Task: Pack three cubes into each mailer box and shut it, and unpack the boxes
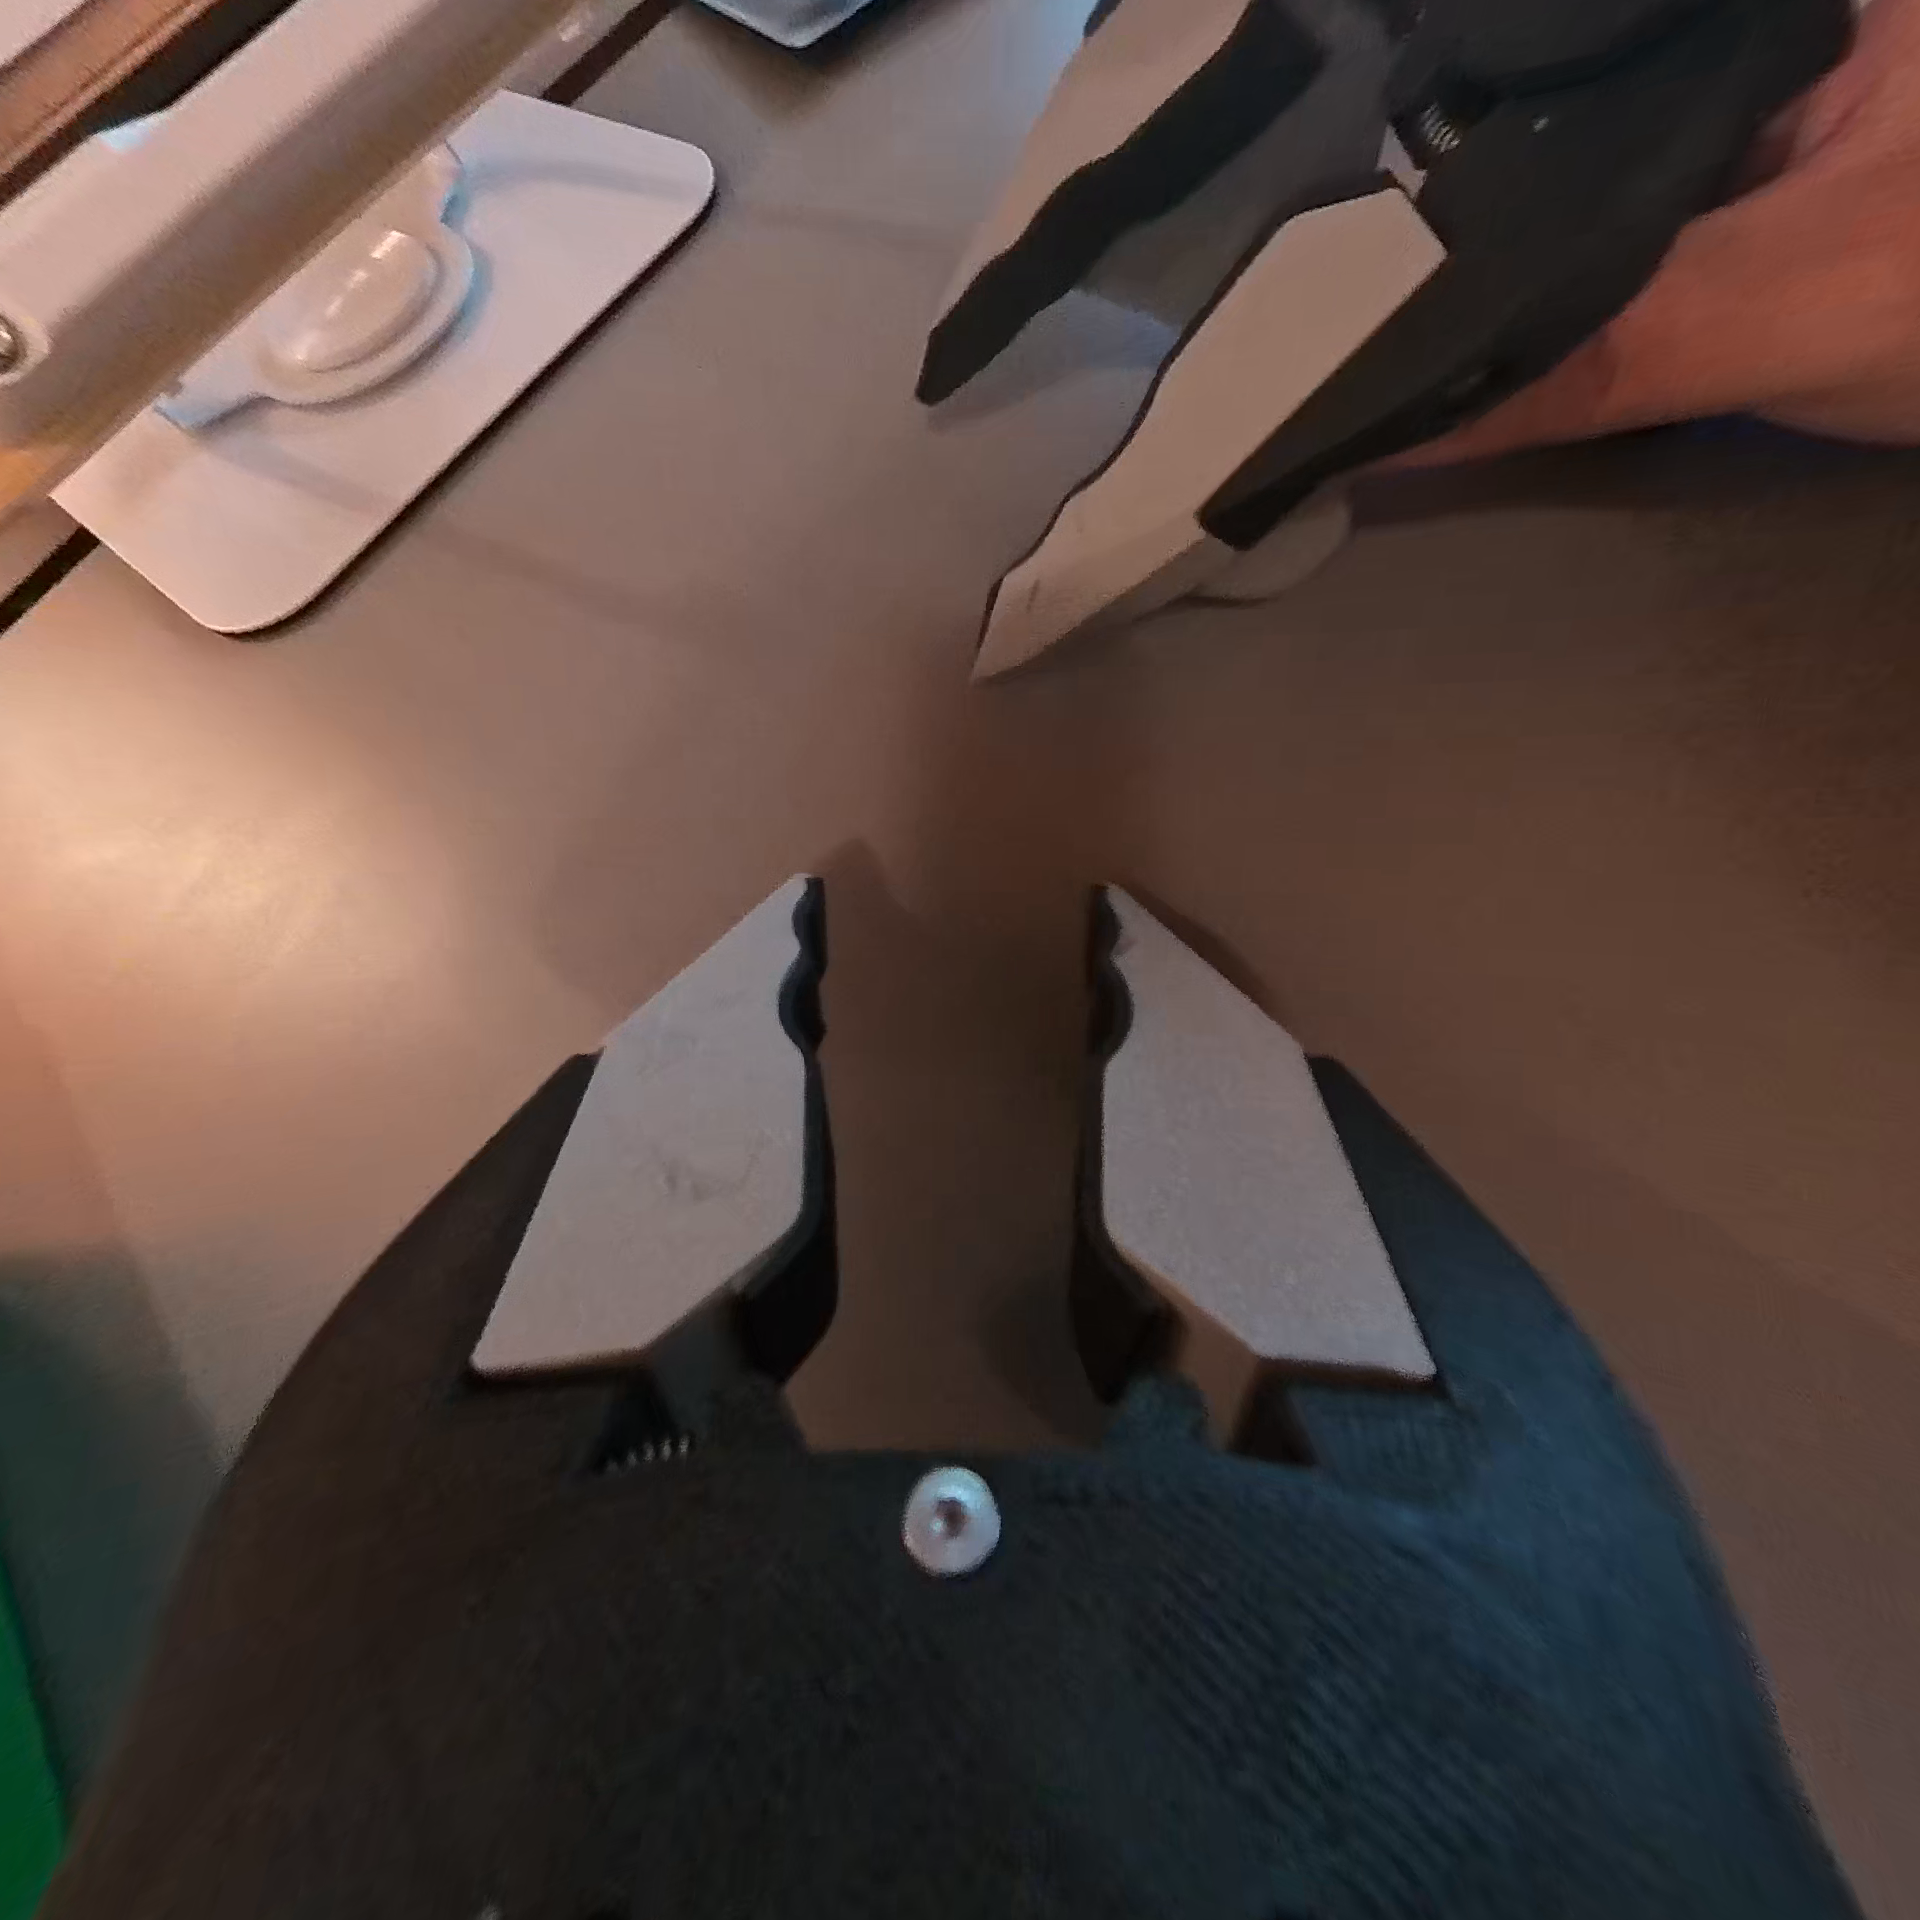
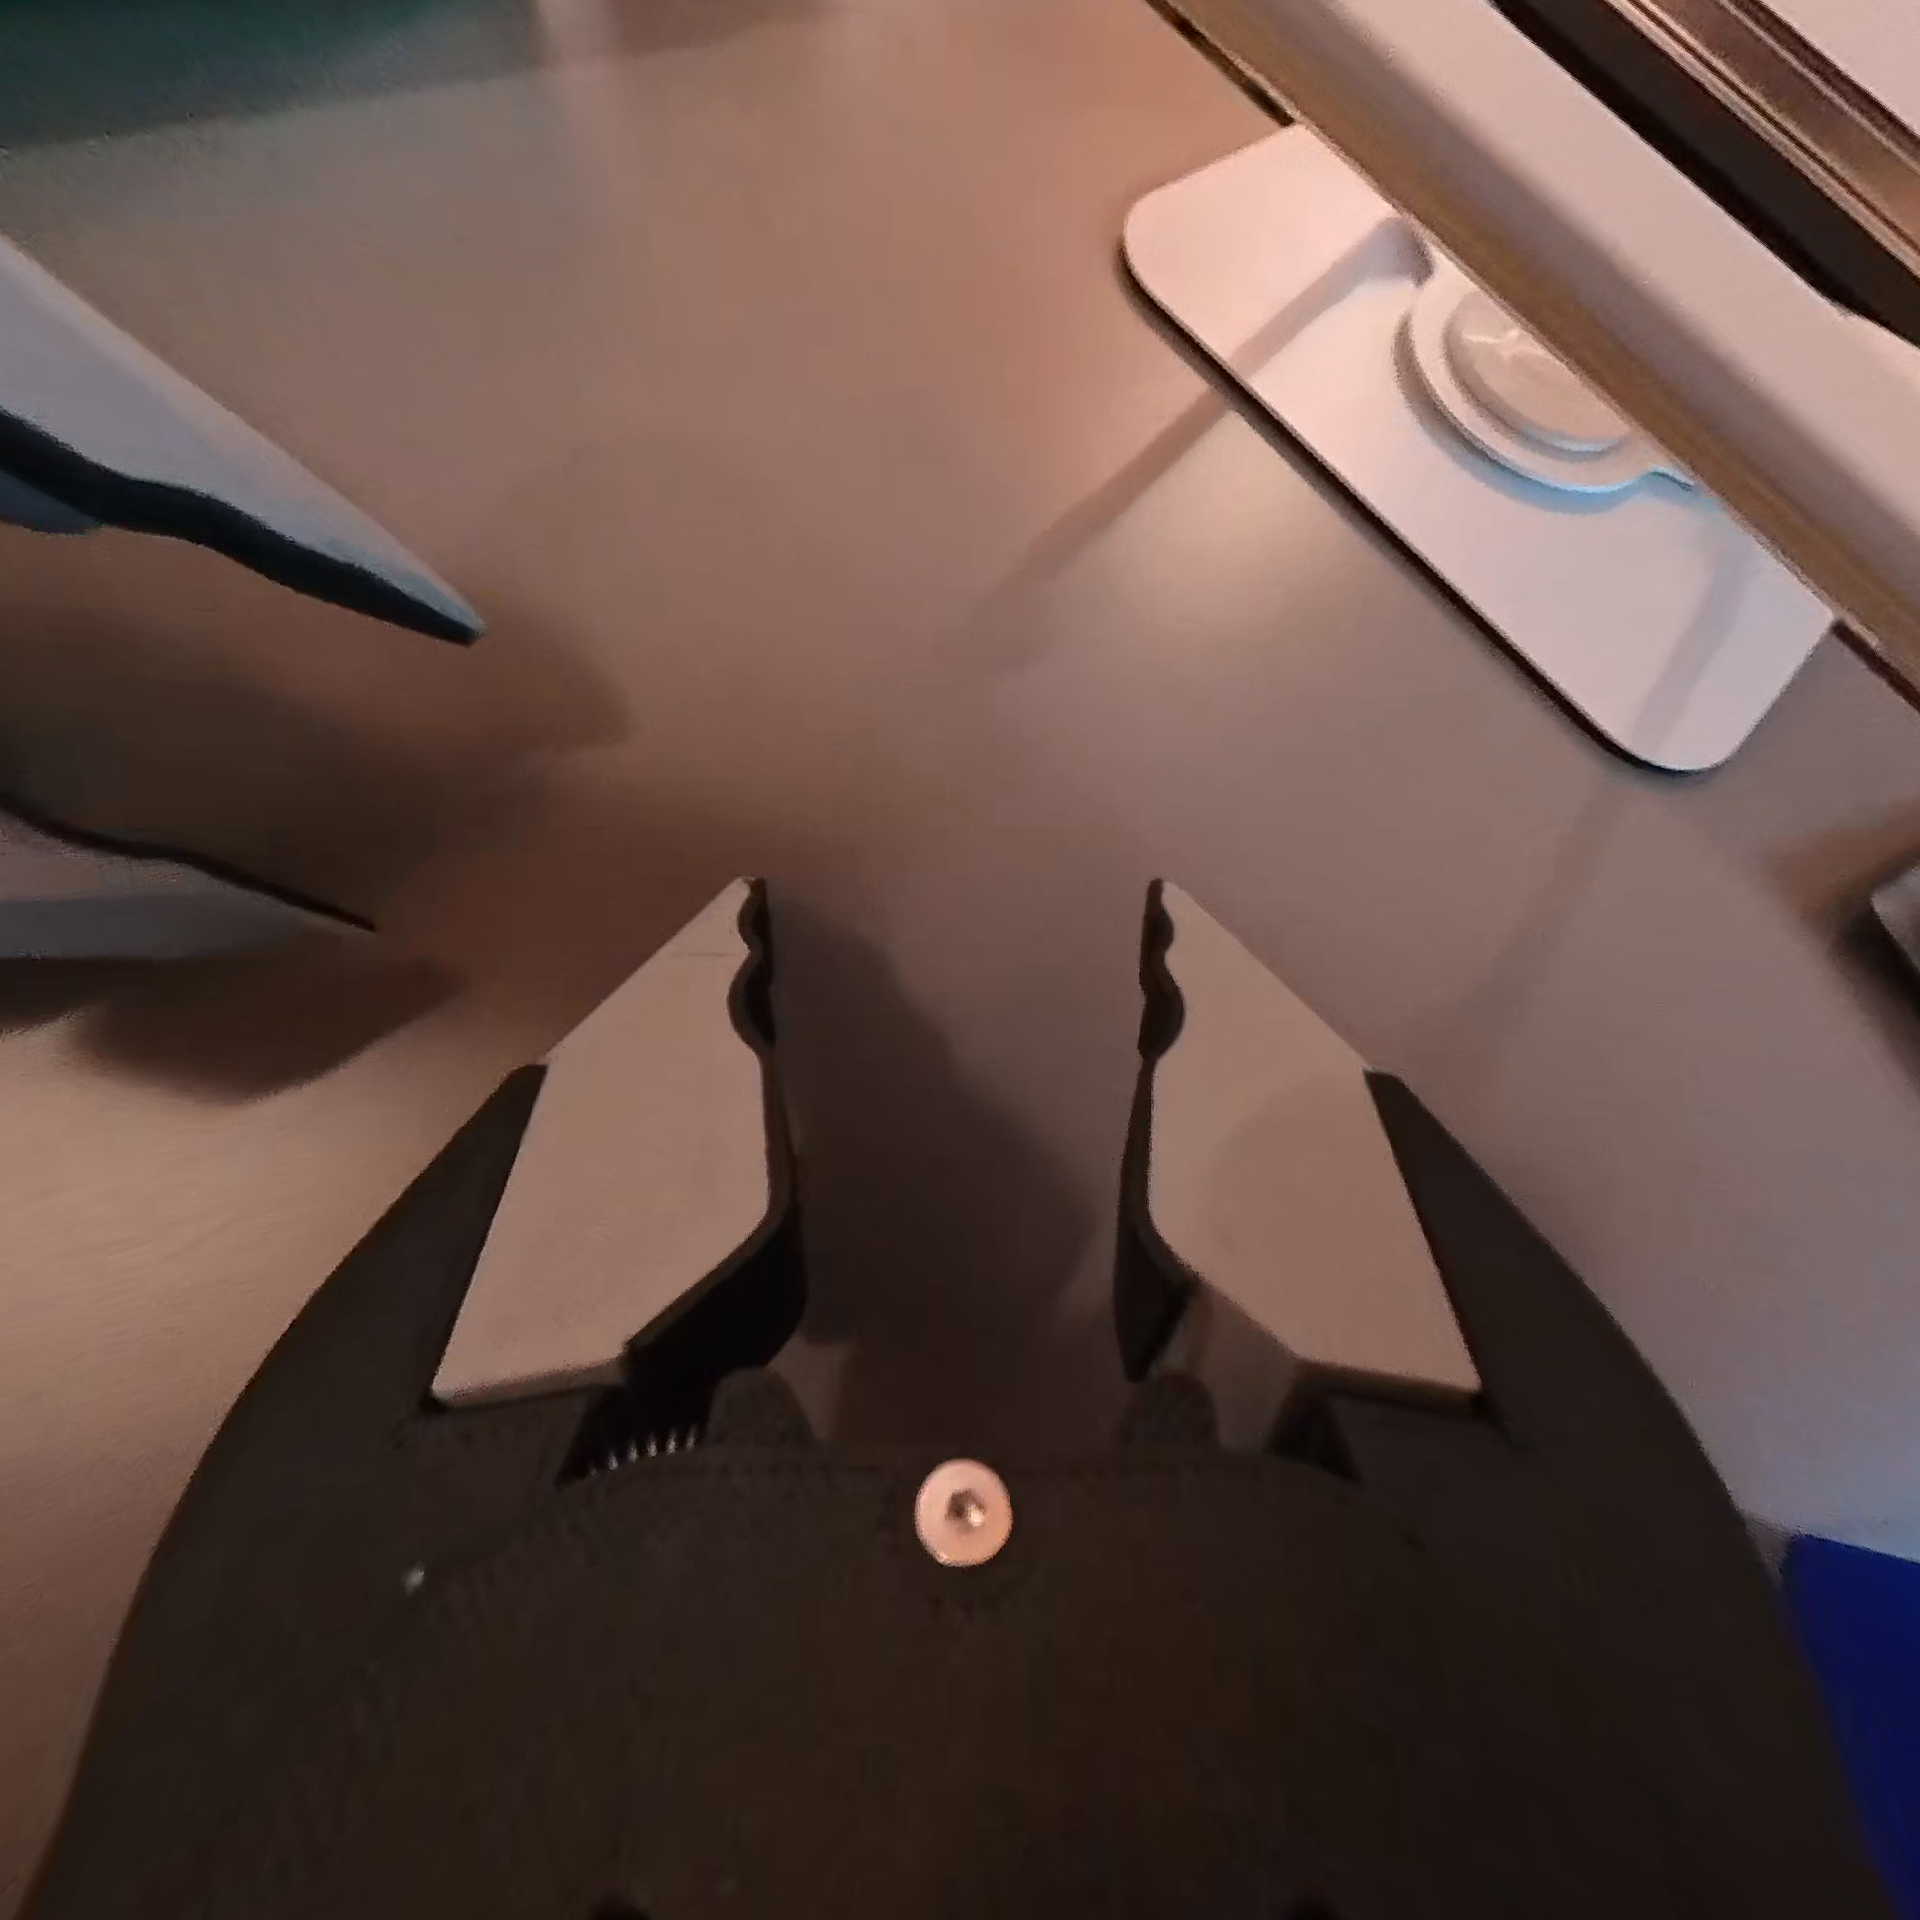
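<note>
No mailer box shows in either view. My left gripper (image 1: 958, 888) is open and empty, low over the bare grey-brown table (image 1: 520, 779). My right gripper (image 2: 954, 883) is open and empty over the same table (image 2: 831, 520). The two point toward each other, with tips apart. The right gripper also shows at the top right of the left wrist view (image 1: 954, 530), held by a hand (image 1: 1818, 260). The left gripper's tips show at the left edge of the right wrist view (image 2: 421, 779). A blue thing (image 2: 1860, 1662) and a green thing (image 1: 21, 1558) sit at the frame edges; I cannot tell what they are.
A white stand base (image 1: 499, 364) with a slanted metal post (image 1: 208, 239) stands at the back; it also shows in the right wrist view (image 2: 1299, 416). A small white disc (image 1: 1278, 561) lies under the right gripper. A grey object (image 2: 1896, 935) pokes in at the right edge. To the blue thing (image 2: 1860, 1662): right tips about 20 centimetres, left tips about 25 centimetres.
</note>
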